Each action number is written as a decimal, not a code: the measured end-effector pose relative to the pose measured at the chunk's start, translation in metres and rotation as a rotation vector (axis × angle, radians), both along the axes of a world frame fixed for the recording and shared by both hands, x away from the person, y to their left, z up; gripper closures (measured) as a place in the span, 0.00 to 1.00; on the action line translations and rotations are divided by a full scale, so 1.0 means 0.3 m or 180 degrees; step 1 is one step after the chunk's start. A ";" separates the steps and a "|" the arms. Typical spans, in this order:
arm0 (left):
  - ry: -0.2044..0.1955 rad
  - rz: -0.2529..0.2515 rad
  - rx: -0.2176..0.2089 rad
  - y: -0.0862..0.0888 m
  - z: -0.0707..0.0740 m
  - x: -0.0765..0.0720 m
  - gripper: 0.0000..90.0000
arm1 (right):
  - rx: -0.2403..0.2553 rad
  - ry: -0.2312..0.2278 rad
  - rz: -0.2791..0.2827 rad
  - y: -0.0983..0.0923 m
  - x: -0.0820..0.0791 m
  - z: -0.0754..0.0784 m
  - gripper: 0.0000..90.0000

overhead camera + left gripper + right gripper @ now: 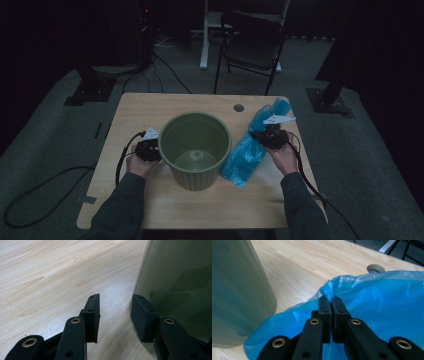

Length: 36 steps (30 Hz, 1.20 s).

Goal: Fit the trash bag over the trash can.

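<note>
from above, we steady the bin (195, 150) mid-table, bag (252, 147) just right of it. left gripper (115, 315) spread, one pad on the bin wall. right gripper (331, 305) pinches the bag edge; we should lift slowly to open it.

Wooden table (150, 107), green bin (195, 150), blue bag (250, 150)

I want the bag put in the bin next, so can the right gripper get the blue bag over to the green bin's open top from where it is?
Probably yes: the right gripper, shut on the blue bag, sits beside the green bin with nothing between.
</note>
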<state>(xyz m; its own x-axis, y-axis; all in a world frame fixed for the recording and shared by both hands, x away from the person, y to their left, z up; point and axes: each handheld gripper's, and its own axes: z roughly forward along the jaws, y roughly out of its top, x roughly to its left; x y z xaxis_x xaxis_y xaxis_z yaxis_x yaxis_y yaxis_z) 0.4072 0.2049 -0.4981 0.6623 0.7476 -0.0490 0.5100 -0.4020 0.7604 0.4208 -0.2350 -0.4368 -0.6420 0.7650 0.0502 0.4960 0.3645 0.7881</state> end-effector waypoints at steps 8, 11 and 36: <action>-0.0027 -0.0015 -0.0047 0.005 0.010 -0.004 0.66 | 0.0110 -0.0073 0.0039 -0.020 -0.010 0.063 0.98; -0.0046 -0.0018 -0.0051 0.006 0.015 -0.006 0.66 | 0.0126 -0.0095 0.0056 -0.026 -0.014 0.084 0.98; -0.0072 -0.0013 -0.0065 0.008 0.021 -0.011 0.66 | 0.0344 -0.0303 0.0156 -0.099 -0.039 0.285 0.98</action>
<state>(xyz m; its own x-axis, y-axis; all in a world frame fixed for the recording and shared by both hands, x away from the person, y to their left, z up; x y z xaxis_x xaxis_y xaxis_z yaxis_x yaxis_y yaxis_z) 0.4038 0.2072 -0.4917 0.6666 0.7438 -0.0491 0.4909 -0.3885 0.7798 0.4090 -0.2647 -0.3513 -0.6842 0.7262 0.0677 0.4009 0.2968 0.8667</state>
